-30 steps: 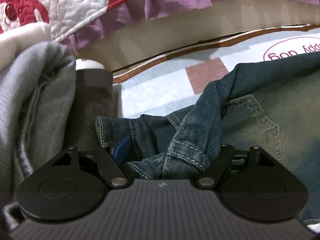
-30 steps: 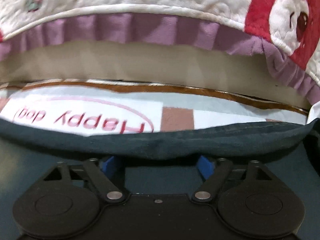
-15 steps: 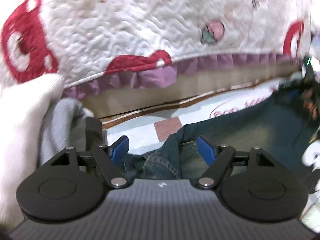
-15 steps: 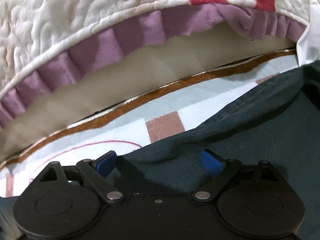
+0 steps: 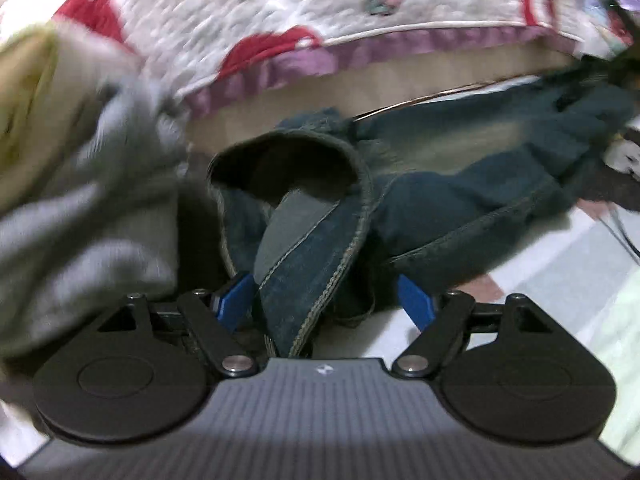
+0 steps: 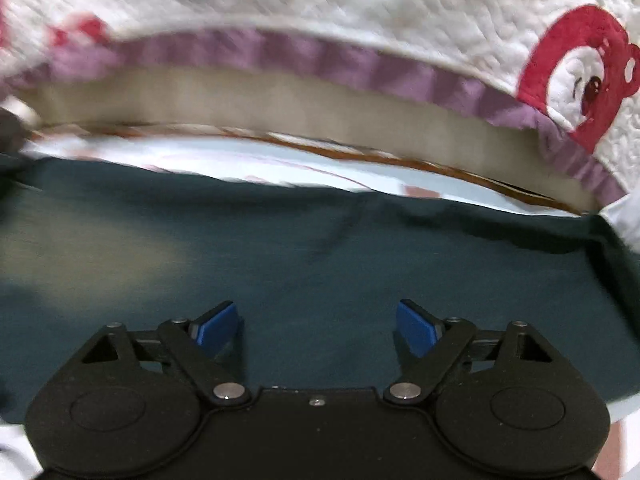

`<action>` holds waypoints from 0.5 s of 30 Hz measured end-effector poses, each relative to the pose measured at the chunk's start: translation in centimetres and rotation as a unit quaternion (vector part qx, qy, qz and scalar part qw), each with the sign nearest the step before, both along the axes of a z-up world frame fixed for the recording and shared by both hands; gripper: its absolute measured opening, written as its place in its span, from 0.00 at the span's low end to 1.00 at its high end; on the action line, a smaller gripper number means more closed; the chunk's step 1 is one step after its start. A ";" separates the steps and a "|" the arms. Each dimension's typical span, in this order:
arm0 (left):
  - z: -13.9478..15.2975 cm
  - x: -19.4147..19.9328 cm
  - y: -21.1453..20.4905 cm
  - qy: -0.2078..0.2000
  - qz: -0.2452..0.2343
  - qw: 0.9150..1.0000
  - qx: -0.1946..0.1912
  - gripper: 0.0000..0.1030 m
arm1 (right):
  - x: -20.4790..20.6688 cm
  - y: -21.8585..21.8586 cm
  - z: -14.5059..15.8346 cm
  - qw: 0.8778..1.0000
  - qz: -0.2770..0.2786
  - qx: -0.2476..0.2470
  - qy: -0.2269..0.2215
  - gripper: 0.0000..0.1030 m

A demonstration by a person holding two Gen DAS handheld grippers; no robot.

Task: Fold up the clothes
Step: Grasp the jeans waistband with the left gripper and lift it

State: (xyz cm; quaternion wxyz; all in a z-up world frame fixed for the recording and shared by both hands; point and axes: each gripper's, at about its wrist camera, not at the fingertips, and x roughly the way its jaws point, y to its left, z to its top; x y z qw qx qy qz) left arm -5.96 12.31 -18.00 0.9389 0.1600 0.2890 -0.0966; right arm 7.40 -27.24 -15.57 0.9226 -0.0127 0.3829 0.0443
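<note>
Both of my hands have swung sideways along the mat since a second ago: my left gripper (image 5: 326,300), which sat low against the bunched waistband, now looks down the length of the jeans (image 5: 460,200), and my right gripper (image 6: 318,324), which faced the far edge of the cloth, now hangs over its broad dark middle. My left jaws have just been opening a little and a twisted fold of denim hem runs up between them, but the blue pads (image 5: 414,300) stand clear of it on at least one side, so I read them as released. My right jaws have just been narrowing slightly from their widest, yet they are still spread with only flat cloth beneath, gripping nothing. I judge the jeans are laid out on the mat (image 6: 248,154) beside the quilted bedspread (image 6: 400,4), ready for a fresh hold. Only the left view shows the open leg cuff and the grey garment (image 5: 88,216) crowding in; only the right view shows the smooth, flat stretch.
</note>
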 end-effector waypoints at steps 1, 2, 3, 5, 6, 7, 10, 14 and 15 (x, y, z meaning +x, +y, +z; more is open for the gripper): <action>0.2 0.2 0.0 -0.003 -0.001 1.000 -0.011 0.78 | -1.6 0.6 0.8 0.999 0.015 0.027 -0.015 0.86; 0.5 0.4 0.0 -0.007 -0.002 1.000 -0.021 0.78 | -3.0 0.9 1.3 0.997 0.025 0.070 -0.017 0.86; 0.8 0.6 0.2 -0.008 0.000 0.999 -0.038 0.80 | -4.1 1.3 1.5 0.992 0.030 0.118 -0.016 0.86; 0.9 1.1 0.7 -0.004 0.018 0.998 -0.066 0.82 | -6.5 2.0 1.1 0.977 0.034 0.209 -0.007 0.86; 0.9 1.5 1.0 0.002 0.030 0.997 -0.071 0.82 | -7.0 2.8 0.7 0.974 0.042 0.223 0.000 0.86; 0.8 1.7 1.3 0.004 0.044 0.997 -0.071 0.82 | -7.3 3.5 0.2 0.971 0.050 0.232 0.007 0.86; 0.3 2.2 2.5 0.002 0.076 0.995 -0.071 0.82 | -8.1 6.8 -0.4 0.970 0.114 0.213 0.022 0.85; 0.1 2.7 3.8 -0.001 0.084 0.991 -0.101 0.79 | -7.8 10.8 -0.8 0.973 0.170 0.151 0.031 0.83; 0.2 2.8 3.9 -0.003 0.083 0.991 -0.107 0.75 | -7.7 11.0 -1.1 0.973 0.167 0.153 0.032 0.83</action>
